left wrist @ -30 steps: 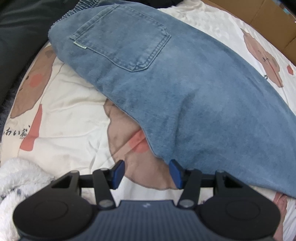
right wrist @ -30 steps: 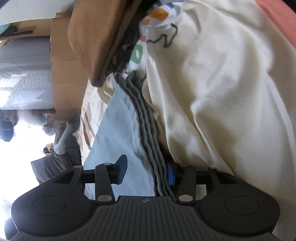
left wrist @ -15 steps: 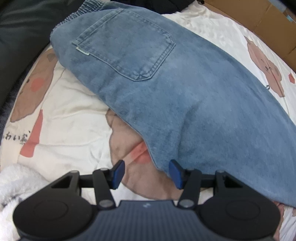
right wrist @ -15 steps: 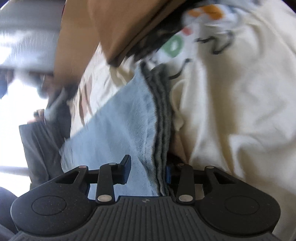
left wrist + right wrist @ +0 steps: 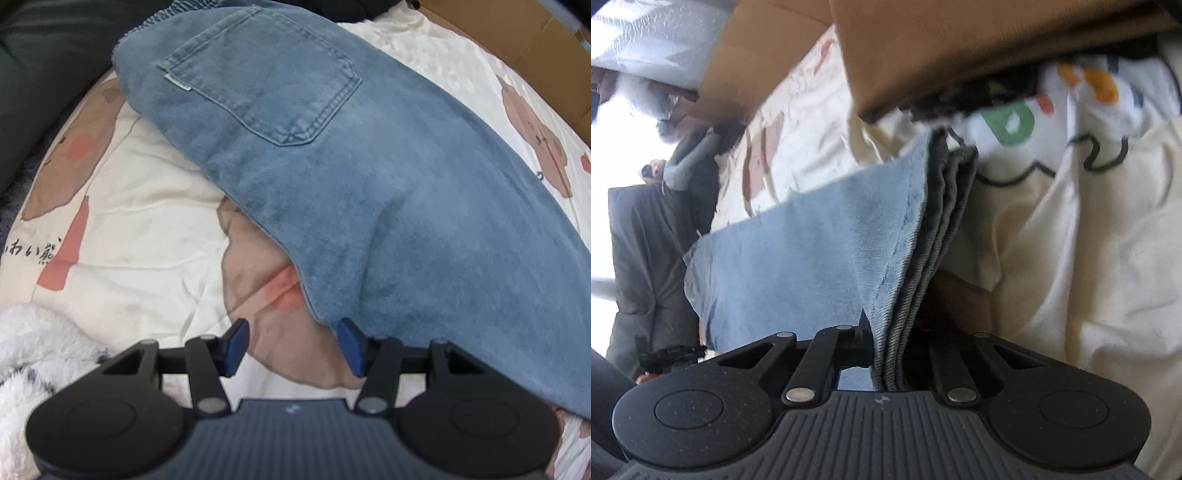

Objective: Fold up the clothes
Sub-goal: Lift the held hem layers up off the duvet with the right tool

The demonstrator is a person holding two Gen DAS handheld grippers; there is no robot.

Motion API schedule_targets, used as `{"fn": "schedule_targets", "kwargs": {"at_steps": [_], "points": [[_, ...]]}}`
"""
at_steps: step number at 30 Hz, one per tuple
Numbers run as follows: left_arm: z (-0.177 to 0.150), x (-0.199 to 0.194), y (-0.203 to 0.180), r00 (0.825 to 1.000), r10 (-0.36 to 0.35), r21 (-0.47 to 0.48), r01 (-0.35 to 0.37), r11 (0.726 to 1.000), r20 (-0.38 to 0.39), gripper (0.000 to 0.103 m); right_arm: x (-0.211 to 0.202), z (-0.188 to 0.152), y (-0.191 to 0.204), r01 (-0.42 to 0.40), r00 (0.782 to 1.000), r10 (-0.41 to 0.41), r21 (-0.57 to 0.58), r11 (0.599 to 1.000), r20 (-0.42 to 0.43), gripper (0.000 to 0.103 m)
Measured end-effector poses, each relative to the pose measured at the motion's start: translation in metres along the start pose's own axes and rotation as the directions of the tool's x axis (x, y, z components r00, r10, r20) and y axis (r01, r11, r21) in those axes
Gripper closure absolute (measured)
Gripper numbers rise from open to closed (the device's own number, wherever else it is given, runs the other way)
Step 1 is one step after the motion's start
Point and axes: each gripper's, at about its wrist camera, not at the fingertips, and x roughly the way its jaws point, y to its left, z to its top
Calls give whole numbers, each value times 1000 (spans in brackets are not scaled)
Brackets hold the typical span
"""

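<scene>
1. On the cream bedsheet printed with brown bears, the blue jeans lie folded along their length, back pocket facing up; the elastic waistband sits at the far end, near a dark sofa
2. Just above the sheet, the left gripper points down with its blue-padded jaws apart and nothing between them; its right finger is just beside the near edge of the denim, whether touching I cannot tell; its left finger is over a bear print
3. At the lower left corner of that view lies a white fluffy blanket; a cardboard box stands beyond the bed on the upper right
4. In the right wrist view, the right gripper has just been closing, and its jaws now stand clamped on the stacked hem layers of the jeans; the pale denim fans out to the left of the grip
5. Beside that hem, on the right, lies a cream garment with a coloured print; brown cardboard is above it
</scene>
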Motion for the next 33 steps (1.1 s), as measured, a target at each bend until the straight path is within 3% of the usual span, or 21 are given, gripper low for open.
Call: {"fn": "schedule_targets", "kwargs": {"at_steps": [12, 20, 26, 30, 33], "points": [[20, -7, -11, 998, -26, 48, 23, 999, 63, 47, -59, 20, 85, 61, 998, -58, -138, 989, 28, 96], [27, 0, -29, 994, -87, 104, 80, 991, 63, 47, -94, 45, 113, 78, 996, -69, -159, 984, 61, 96], [28, 4, -51, 989, -132, 174, 120, 977, 59, 47, -128, 58, 129, 196, 980, -184, -208, 958, 74, 96], [35, 8, -67, 988, -133, 241, 110, 964, 81, 47, -160, 68, 146, 273, 962, -261, -240, 931, 83, 96], [44, 10, -70, 987, -123, 238, 94, 967, 108, 47, -191, 78, 154, 328, 944, -310, -236, 915, 108, 96]]}}
